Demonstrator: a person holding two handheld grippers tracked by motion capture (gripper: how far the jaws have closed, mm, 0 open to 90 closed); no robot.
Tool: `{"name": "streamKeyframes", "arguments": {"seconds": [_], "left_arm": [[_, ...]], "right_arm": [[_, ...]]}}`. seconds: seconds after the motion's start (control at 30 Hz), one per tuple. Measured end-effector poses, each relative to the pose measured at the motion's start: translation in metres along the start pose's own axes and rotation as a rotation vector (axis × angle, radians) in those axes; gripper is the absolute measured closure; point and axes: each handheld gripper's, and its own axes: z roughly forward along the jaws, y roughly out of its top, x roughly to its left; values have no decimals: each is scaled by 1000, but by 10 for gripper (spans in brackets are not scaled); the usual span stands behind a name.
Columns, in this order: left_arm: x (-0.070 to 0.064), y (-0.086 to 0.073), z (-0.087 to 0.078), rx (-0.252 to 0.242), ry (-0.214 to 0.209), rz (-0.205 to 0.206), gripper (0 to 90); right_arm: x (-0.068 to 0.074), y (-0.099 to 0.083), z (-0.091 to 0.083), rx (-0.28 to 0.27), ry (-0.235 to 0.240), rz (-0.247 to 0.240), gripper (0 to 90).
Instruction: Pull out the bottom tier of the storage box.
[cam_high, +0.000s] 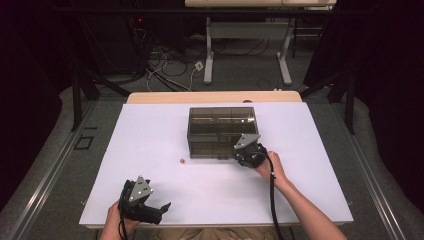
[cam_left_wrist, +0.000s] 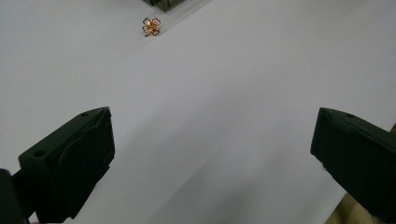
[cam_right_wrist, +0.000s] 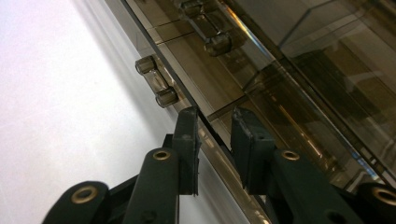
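Observation:
A smoked, see-through drawer box (cam_high: 222, 131) stands mid-table. My right gripper (cam_high: 248, 151) is at the box's front lower right corner. In the right gripper view its jaws (cam_right_wrist: 215, 135) are close together with the thin edge of a drawer front (cam_right_wrist: 219, 140) between them. A small clear handle (cam_right_wrist: 156, 86) sits just beyond the left jaw, and another handle (cam_right_wrist: 205, 28) lies farther up. A tiny gold flower-shaped trinket (cam_high: 182, 160) (cam_left_wrist: 152, 25) lies on the white table left of the box front. My left gripper (cam_high: 150, 207) (cam_left_wrist: 212, 149) rests near the front left edge, wide open and holding nothing.
The white tabletop (cam_high: 150, 145) reaches a wooden strip (cam_high: 215, 96) at the back. Its front edge runs just under my left gripper. On the floor beyond stand a desk frame (cam_high: 247, 50) and loose cables (cam_high: 170, 70). Black stands flank both sides.

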Motion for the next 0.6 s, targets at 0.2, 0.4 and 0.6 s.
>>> {"name": "streamKeyframes", "arguments": {"seconds": [0.2, 0.4, 0.6], "left_arm": [[0, 0, 0, 4, -2, -4, 0], [0, 0, -1, 1, 0, -2, 0], [0, 0, -1, 0, -1, -3, 0]], "right_arm": [[1, 0, -1, 4, 6, -10, 724], [3, 0, -3, 12, 14, -21, 730], [6, -1, -5, 22, 26, -28, 736]]}}
